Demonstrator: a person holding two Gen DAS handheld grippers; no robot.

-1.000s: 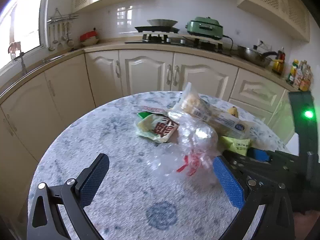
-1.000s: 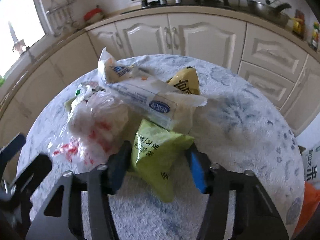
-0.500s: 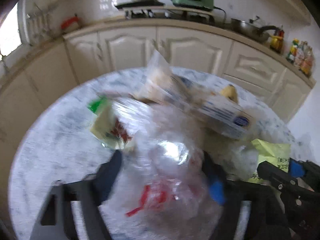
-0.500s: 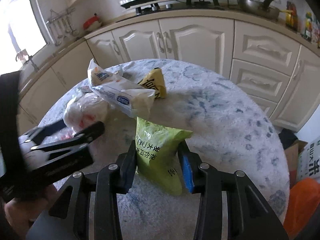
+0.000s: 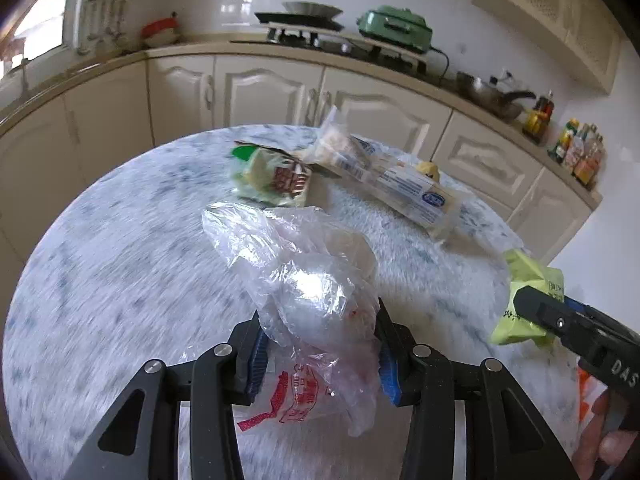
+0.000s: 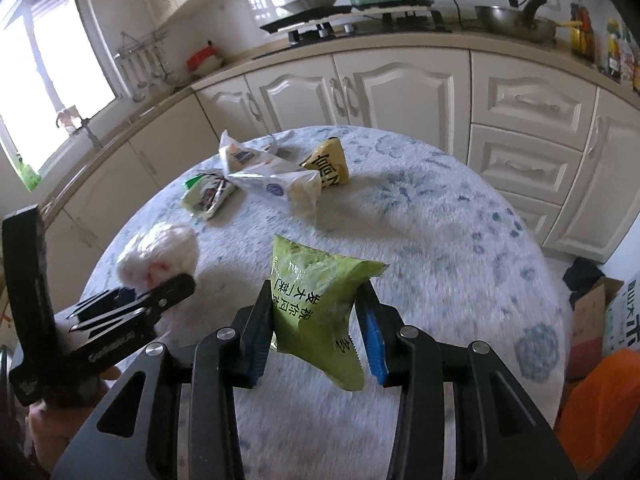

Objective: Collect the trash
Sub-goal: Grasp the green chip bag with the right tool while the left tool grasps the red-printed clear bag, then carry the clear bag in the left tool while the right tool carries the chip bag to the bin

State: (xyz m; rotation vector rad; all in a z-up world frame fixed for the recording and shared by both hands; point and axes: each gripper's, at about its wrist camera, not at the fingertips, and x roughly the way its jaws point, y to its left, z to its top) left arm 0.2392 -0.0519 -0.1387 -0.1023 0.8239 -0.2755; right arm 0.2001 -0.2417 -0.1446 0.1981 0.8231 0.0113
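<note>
The left gripper [image 5: 320, 344] is closing, its jaws pressing a crumpled clear plastic bag [image 5: 308, 280] with red print. The right gripper [image 6: 316, 336] is clamped on a puffy green packet [image 6: 316, 300] with dark lettering, held above the round marbled table [image 6: 440, 240]. Farther back lie a long white wrapper [image 6: 272, 180], a yellow packet [image 6: 328, 162] and a pale green wrapper [image 6: 206, 198].

light: daylight from window [image 6: 48, 80] | glare: blown-out | blur: tabletop [image 5: 120, 280] streaked | edges: fisheye-dark
</note>
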